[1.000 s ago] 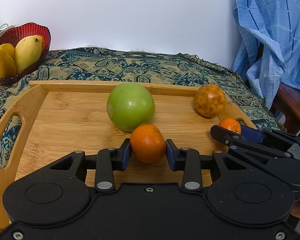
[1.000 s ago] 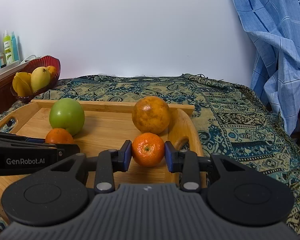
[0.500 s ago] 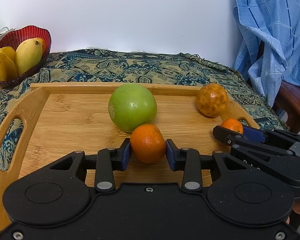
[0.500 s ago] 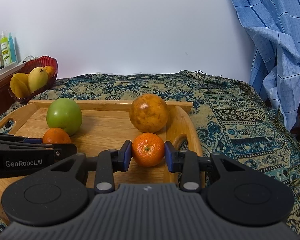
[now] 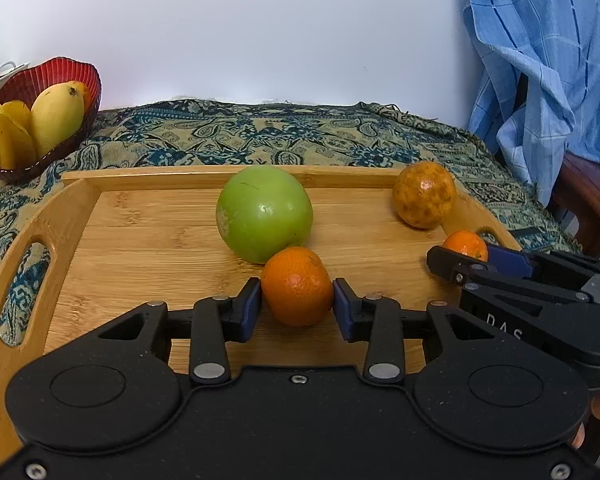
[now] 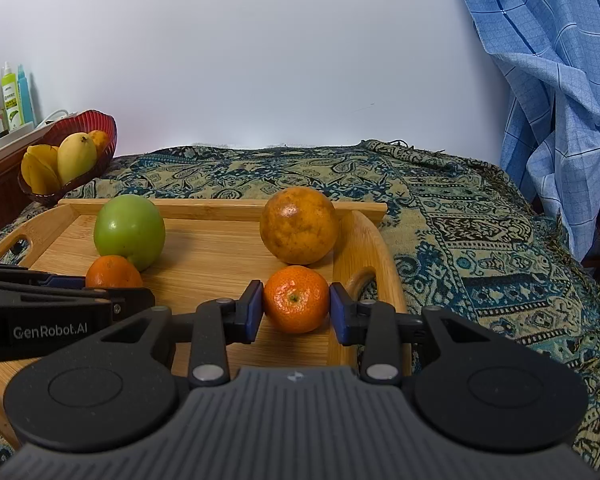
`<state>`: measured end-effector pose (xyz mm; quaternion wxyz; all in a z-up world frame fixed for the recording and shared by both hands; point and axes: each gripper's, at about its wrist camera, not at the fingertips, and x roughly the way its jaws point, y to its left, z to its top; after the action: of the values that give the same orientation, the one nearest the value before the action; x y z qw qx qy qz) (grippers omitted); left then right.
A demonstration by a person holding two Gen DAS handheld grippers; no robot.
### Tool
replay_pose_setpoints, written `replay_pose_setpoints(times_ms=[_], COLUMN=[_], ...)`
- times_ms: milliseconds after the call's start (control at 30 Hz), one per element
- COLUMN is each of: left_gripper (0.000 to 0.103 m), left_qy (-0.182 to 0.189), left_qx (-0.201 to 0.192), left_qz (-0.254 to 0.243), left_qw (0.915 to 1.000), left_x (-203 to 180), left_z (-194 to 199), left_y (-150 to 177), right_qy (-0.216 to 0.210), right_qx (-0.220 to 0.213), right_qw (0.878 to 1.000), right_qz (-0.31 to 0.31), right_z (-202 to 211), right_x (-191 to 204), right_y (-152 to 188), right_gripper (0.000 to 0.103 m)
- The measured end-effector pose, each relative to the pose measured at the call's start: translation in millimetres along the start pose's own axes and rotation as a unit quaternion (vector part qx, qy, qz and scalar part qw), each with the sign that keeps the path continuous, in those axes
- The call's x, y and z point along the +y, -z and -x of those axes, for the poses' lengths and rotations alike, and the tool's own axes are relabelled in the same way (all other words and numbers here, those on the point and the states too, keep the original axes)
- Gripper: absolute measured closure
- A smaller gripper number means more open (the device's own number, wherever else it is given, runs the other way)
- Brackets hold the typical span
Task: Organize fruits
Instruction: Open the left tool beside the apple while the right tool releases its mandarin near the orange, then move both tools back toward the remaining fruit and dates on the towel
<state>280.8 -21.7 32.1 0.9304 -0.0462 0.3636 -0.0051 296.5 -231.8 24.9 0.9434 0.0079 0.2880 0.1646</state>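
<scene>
Two mandarins were pinched at once: left tongs (image 5: 297, 304) held the near mandarin (image 5: 297, 286) by the green apple (image 5: 264, 213), right tongs (image 6: 296, 307) held the other mandarin (image 6: 296, 298) beside the big orange (image 6: 299, 230). All four sat on the tray (image 5: 140, 236), none in the red bowl (image 5: 40, 92) yet. Barely changed from earlier; the view just nudged closer.

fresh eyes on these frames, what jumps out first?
Probably the symmetry: each hand-held gripper is shut on a small orange over the wooden tray, the left hand-held gripper on the left mandarin and the right hand-held gripper on the right mandarin. Next, the big green apple mid-tray and the spotted orange at its far right corner.
</scene>
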Motion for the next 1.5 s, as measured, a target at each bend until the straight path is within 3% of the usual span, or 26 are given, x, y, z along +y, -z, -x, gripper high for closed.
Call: replay_pose_setpoints(times_ms=[133, 200, 700, 1033, 1500], left_gripper=[0.057, 0.051, 0.018, 0.011, 0.003], left_qy=[-0.005, -0.008, -0.016, -0.013, -0.01], left_qx=[0.003, 0.004, -0.009, -0.025, -0.038], left_qz=[0.0, -0.002, -0.025, -0.022, -0.009], left_qw=[1.0, 1.0, 0.9995, 0.9994, 0.9992], left_x=[2, 3, 8, 17, 42], left_z=[1, 3, 41, 94, 160], left_y=[0, 1, 17, 48, 107], right_qy=[0.0, 0.002, -0.012, -0.038, -0.037], right_qx=[-0.004, -0.01, -0.055, -0.134, -0.127], right_qw=[1.0, 1.0, 0.998, 0.99, 0.991], right_qz=[0.002, 0.003, -0.016, 0.016, 0.014], right_z=[2, 4, 39, 98, 151], right_x=[0, 0, -8, 12, 43], right_y=[0, 1, 13, 45, 106], right_gripper=[0.057, 0.045, 0.025, 0.012, 0.01])
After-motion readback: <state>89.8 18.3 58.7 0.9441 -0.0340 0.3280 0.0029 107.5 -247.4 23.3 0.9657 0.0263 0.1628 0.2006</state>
